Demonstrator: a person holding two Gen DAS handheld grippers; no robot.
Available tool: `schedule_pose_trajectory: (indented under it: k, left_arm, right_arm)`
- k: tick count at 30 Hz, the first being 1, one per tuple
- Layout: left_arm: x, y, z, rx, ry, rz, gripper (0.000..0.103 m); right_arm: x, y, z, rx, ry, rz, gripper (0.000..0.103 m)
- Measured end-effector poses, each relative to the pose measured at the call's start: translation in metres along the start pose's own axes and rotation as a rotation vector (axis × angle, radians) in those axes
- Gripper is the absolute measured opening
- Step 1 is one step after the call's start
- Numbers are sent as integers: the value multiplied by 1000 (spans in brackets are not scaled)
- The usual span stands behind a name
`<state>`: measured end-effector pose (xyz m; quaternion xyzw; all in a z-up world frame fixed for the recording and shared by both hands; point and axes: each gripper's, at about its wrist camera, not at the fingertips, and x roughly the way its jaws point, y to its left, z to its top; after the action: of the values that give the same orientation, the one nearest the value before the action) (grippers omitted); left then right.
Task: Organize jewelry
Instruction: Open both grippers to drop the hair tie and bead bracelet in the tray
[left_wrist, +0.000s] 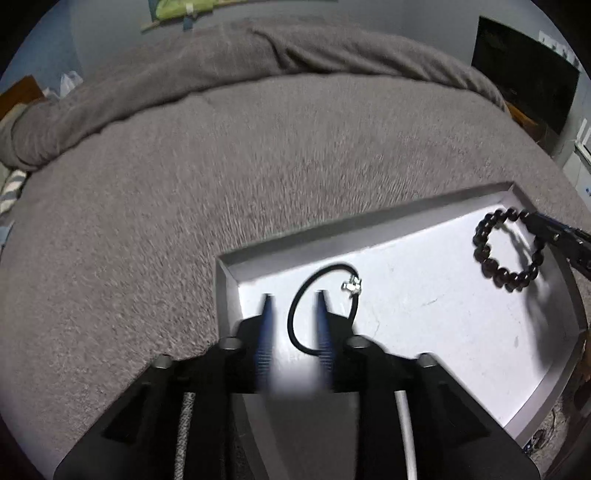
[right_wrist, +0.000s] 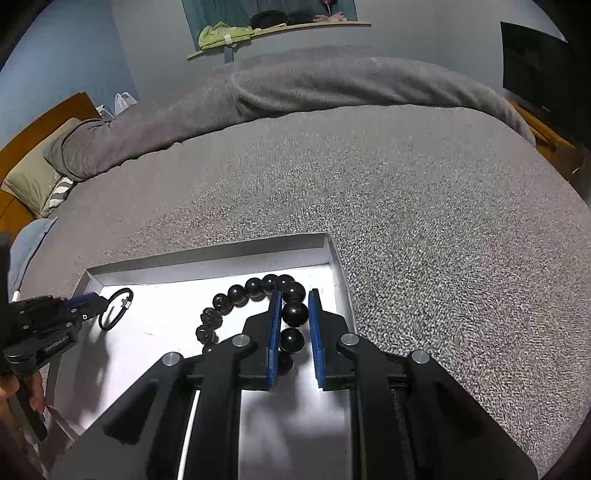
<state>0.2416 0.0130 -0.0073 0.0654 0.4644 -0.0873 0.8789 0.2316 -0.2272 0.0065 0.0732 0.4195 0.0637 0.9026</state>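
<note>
A shallow grey tray (left_wrist: 406, 212) with a white floor lies on a grey blanket (left_wrist: 221, 184) spread over a bed, and both grippers work inside it.

The left gripper (left_wrist: 295, 299) stands over the tray's left end, pointing steeply down. Its blue-padded fingers (left_wrist: 266, 332) are parted, blurred in the left wrist view, and the pads press on nothing. A thin black cord bracelet (left_wrist: 295, 306) with a small silver charm lies on the tray floor there; part of its loop runs in the gap between the fingers, and the right-hand finger crosses in front of the cord. The cord lies loose, not pinched. In the right wrist view the same gripper (right_wrist: 101, 301) has its tips at the edge of the cord bracelet (right_wrist: 118, 308), near the tray's far left corner.

The right gripper (right_wrist: 294, 295) is at the tray's right end, close to the right wall (right_wrist: 341, 273). Its jaws are narrowed onto a black bead bracelet (right_wrist: 243, 291): one large round bead (right_wrist: 294, 314) sits between the blue pads, touching the left one, so the bracelet is gripped. The rest of the beads curve away to the left over the tray floor. From the left wrist view the bead bracelet (left_wrist: 506, 251) forms a full ring near the tray's far right corner, with the right gripper's (left_wrist: 526, 215) dark tips on its upper right part.
</note>
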Motion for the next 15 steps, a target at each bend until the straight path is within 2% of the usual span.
schedule_pose_trajectory:
  k: [2,4,8,9,10,14,15]
  left_arm:
    - [-10,-3,-2,12,-35,-1,40]
    - [-20,-5,-4,19,-55,3,51]
    - [-40,-8,-6,21,-98,1,63]
    - [-48,-7,-8,16,-115,-4,69]
    - [-53,-6,-10,11,-128,-6,75]
    - [-71,-4,-11,2,-173,21,83]
    - [-75,-5,-11,2,-174,27,85]
  right_arm:
    - [-3,-1,0,0,-6,-2,17]
    - [-7,-2,0,6,-17,0,32]
    - [-18,-4,-1,10,-30,-1,32]
    - [-21,-4,-2,13,-33,0,35]
    - [-25,-5,-2,16,-36,0,42]
    - [-44,-8,-6,37,-57,20,61]
    - [-49,-8,-7,36,-63,21,69]
